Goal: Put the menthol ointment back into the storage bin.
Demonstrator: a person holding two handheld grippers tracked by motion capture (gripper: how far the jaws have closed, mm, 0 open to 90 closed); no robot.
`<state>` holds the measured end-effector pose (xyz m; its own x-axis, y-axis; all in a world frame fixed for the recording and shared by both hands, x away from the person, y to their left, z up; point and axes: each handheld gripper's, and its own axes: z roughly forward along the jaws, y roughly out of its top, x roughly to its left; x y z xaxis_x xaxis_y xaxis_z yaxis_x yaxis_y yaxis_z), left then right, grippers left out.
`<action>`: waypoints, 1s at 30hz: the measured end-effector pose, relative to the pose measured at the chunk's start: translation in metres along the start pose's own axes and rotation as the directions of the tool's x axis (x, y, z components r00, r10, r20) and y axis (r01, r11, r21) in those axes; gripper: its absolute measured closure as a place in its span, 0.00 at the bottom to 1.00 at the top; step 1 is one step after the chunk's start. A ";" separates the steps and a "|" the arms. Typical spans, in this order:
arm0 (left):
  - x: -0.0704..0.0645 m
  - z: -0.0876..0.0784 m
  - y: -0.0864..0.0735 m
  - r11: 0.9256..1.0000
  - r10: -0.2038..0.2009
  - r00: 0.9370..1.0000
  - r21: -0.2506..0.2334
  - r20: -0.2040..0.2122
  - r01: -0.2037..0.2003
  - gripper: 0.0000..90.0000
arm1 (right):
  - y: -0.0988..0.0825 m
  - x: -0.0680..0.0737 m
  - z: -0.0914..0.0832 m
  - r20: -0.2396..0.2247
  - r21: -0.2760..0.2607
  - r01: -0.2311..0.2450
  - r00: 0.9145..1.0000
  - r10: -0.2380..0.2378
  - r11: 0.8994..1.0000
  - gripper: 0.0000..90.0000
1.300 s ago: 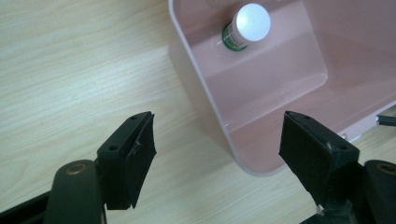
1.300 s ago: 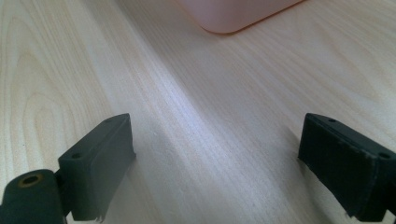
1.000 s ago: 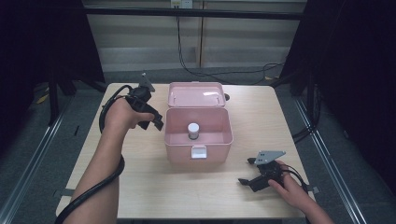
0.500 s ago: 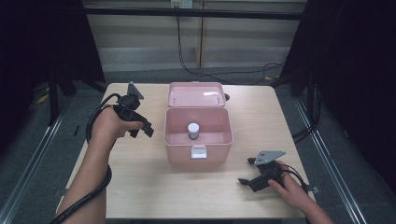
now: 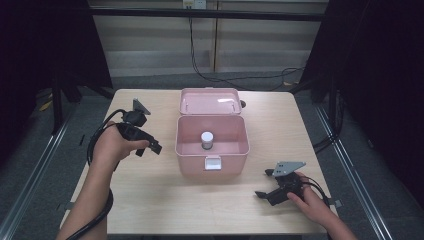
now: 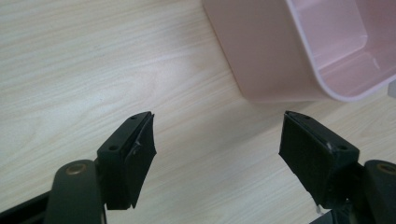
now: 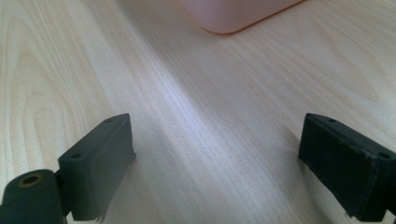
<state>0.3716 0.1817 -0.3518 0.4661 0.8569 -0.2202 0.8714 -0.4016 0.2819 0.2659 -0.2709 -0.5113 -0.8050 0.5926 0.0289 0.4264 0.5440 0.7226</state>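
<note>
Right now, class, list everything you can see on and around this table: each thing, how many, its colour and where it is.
Table: one, light wood, centre of the room.
Box: one, pink, open, middle of the table, its lid tipped back behind it.
Jar: one, white cap, upright inside the box.
Cables: black, on the floor behind the table.
Left hand-held gripper: one, black, jaws open, beside the box's left wall.
Right hand-held gripper: one, black, jaws open, near the table's front right.
Hands: two, one on each hand-held gripper.
</note>
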 end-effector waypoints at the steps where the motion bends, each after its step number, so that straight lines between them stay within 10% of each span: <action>1: 0.001 0.001 -0.002 1.000 -0.003 1.000 -0.001 0.003 0.003 0.29 | 0.000 0.000 0.000 -0.001 -0.001 0.000 1.000 0.000 1.000 0.11; 30: 0.016 0.073 -0.055 0.997 0.071 0.997 -0.023 0.043 -0.070 0.28 | 0.000 0.000 0.000 -0.002 0.002 -0.001 1.000 0.001 1.000 0.11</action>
<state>0.3420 0.1940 -0.4388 0.5329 0.8115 -0.2398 0.8329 -0.4530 0.3178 0.2657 -0.2708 -0.5114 -0.8053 0.5920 0.0314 0.4283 0.5445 0.7212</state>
